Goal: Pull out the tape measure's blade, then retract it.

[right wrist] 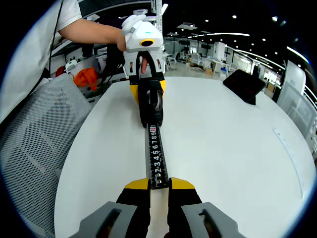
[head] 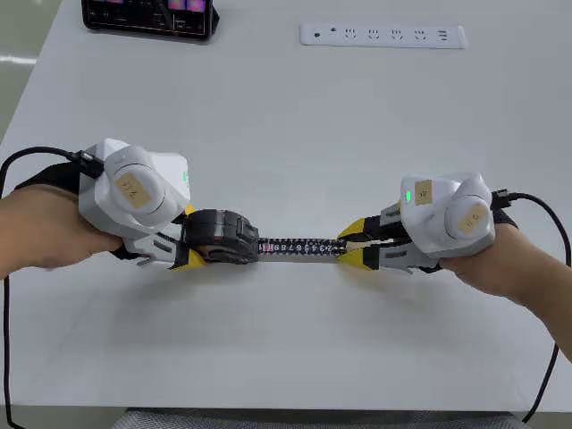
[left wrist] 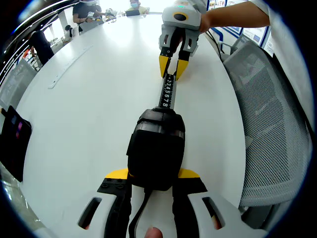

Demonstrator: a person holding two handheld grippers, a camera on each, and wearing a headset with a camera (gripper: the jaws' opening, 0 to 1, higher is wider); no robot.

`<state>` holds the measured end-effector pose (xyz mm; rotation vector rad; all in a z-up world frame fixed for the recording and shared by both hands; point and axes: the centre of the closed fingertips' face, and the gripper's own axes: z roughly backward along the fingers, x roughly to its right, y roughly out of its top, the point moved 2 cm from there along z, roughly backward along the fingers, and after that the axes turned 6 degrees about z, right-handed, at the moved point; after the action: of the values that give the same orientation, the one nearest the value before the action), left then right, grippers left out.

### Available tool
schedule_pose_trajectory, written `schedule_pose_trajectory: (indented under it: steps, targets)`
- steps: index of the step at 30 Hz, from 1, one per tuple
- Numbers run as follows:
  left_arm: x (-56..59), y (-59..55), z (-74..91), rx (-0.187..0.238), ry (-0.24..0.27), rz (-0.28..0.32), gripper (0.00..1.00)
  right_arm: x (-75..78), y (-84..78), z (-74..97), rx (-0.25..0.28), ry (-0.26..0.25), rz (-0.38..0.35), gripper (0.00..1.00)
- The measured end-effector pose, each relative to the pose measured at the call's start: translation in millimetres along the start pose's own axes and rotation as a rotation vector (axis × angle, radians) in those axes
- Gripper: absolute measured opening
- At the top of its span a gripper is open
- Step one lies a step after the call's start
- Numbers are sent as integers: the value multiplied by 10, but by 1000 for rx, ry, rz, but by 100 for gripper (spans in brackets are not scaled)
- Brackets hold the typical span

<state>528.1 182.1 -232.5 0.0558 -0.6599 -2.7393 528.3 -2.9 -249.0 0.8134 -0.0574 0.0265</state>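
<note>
Two handheld grippers face each other along the near edge of a white table (head: 286,116), seen from above in the head view. A black cable (head: 547,223) trails from the back of each one.

On our left, the left gripper (head: 192,237) is clamped on the black tape measure (head: 223,237). Its yellow-tipped jaws press the case from both sides, and the case sits low on the tabletop. In the left gripper view, we see the case (left wrist: 156,148) wedged between the jaws of that gripper (left wrist: 154,174).

A short length of blade (head: 299,246) comes out of the case toward our right. It is dark with pale numerals and runs straight and low over the table.

On our right, the right gripper (head: 356,243) has its jaws pinched together on the free end of the blade. In the right gripper view, its own yellow tips (right wrist: 159,184) close on the blade (right wrist: 155,156) by the lowest numerals. The strip leads away from there to the case (right wrist: 150,104) in the other gripper (right wrist: 148,91).

Beyond the grippers the tabletop lies bare and white. At the far edge, a white power strip (head: 382,35) lies flat on our right. A dark tablet (head: 149,15) with a lit screen sits on our left. The two are well apart from each other and from the tape measure.
</note>
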Motion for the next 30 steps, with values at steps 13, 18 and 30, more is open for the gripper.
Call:
schedule_pose_trajectory:
  steps: [13,18,30]
  targets:
    - [1,2,-5,-5,4,-3,26,-1,-100,118,-24,-7,3,8]
    - [0,1,-7,-7,3,-3,26,2,-139,163,-37,-8,6,8]
    - [9,5,-9,-8,1,-2,26,2,-239,319,-73,-17,11,8]
